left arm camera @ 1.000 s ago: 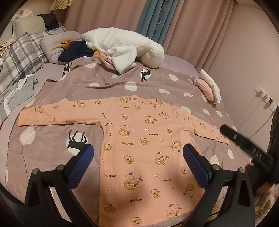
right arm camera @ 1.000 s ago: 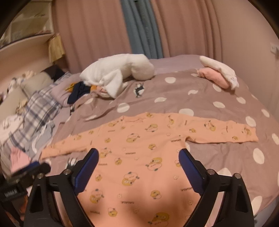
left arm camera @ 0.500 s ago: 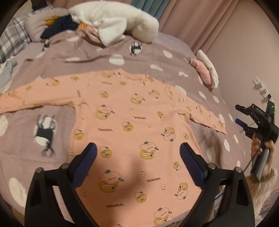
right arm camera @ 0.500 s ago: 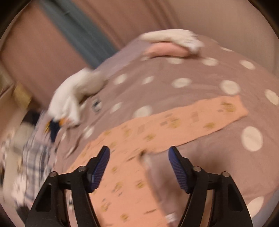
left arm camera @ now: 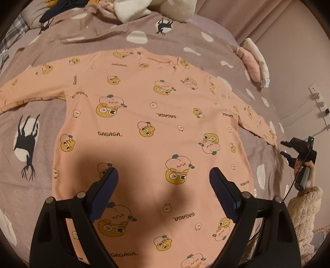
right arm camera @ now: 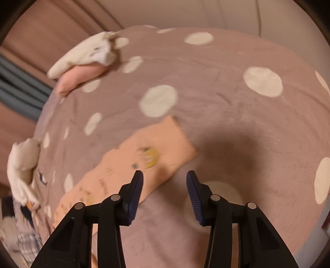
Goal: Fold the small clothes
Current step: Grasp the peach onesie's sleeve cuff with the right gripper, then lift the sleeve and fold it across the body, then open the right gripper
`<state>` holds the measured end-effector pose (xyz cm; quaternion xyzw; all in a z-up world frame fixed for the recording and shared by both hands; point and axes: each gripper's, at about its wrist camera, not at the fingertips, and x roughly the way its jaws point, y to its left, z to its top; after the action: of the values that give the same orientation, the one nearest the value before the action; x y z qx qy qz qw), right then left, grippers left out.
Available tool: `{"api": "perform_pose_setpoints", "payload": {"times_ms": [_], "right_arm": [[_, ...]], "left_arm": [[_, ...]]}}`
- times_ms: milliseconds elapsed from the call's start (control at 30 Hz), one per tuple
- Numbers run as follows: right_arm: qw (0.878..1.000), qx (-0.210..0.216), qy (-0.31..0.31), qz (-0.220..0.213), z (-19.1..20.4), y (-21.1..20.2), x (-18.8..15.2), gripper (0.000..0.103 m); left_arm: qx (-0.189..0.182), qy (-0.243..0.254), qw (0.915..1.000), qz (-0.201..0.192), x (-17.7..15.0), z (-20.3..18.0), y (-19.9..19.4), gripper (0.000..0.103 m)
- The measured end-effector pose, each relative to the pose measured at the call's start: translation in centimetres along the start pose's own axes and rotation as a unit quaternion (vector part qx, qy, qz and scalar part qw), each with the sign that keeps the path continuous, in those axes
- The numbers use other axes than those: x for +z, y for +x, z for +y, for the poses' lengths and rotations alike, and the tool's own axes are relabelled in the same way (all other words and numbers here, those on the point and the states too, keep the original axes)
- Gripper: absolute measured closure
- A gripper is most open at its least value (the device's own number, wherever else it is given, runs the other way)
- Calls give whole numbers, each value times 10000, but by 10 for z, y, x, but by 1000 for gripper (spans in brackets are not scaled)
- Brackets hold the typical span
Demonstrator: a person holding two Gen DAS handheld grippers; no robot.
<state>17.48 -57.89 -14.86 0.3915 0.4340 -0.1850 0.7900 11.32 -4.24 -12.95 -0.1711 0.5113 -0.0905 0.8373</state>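
Peach long-sleeved top [left arm camera: 152, 127], printed with cartoon figures and the word GAGAGA, lies flat and face up on the bed's spotted mauve blanket [left arm camera: 51, 115], both sleeves spread out to the sides and the neckline toward the far end. Left gripper [left arm camera: 164, 181] hangs above the near, lower part of the top with its jaws released and wide apart, holding nothing; its shadow falls across the fabric between the blue pads [left arm camera: 107, 191].

Right gripper [right arm camera: 164, 181], also seen from the left wrist view at the right edge of the bed [left arm camera: 288, 152], is likewise released, with a clear gap between its jaws and nothing held. In its own view it is directed at the end of the right sleeve [right arm camera: 144, 160], whose cuff lies flat on the blanket [right arm camera: 226, 99]; the left pad overlaps the sleeve's near edge in the picture, though contact cannot be judged because the frame is blurred.

A folded pink and cream bundle [left arm camera: 255, 61] rests near the far right of the bed. White fluffy bedding [left arm camera: 156, 8] lies at the far end.
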Motion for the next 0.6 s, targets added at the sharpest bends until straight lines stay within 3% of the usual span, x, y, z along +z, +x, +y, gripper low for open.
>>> {"api": "perform_pose_setpoints", "payload": {"times_ms": [300, 400, 600], "right_arm": [[9983, 453, 352, 131, -13, 36, 9, 74], [9994, 333, 102, 18, -3, 34, 10, 92], [9979, 363, -376, -376, 27, 2, 17, 95]], "left_arm": [[-92, -454, 9989, 94, 13, 12, 1, 14], [-106, -575, 9983, 41, 20, 17, -6, 15], [-52, -720, 9970, -272, 38, 28, -31, 17]]}}
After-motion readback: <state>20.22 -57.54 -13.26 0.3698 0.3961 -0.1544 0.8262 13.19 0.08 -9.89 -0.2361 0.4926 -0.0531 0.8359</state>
